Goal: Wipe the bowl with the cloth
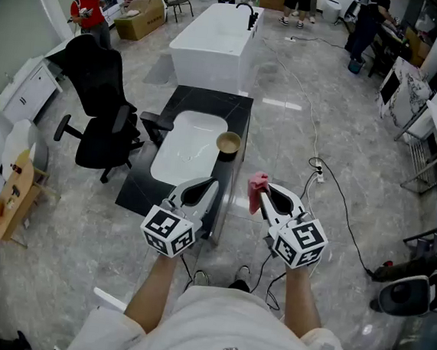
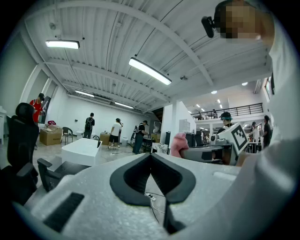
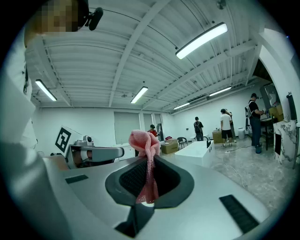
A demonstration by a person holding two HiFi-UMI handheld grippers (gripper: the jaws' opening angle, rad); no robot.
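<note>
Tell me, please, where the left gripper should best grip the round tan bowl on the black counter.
Probably its near rim, from above: the round tan bowl stands upright, open, beside the white basin, so one jaw can go inside, one outside. The left gripper is shut; open it first.

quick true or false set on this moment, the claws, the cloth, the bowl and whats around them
1. The right claw is shut on the pink cloth. True.
2. The left claw holds the bowl. False: it is shut on nothing; the bowl sits on the dark counter.
3. The bowl is beside the white basin. True.
4. The cloth is touching the bowl. False: it is held apart from it, nearer the person.
5. In the head view, the black office chair is right of the counter. False: left.
</note>
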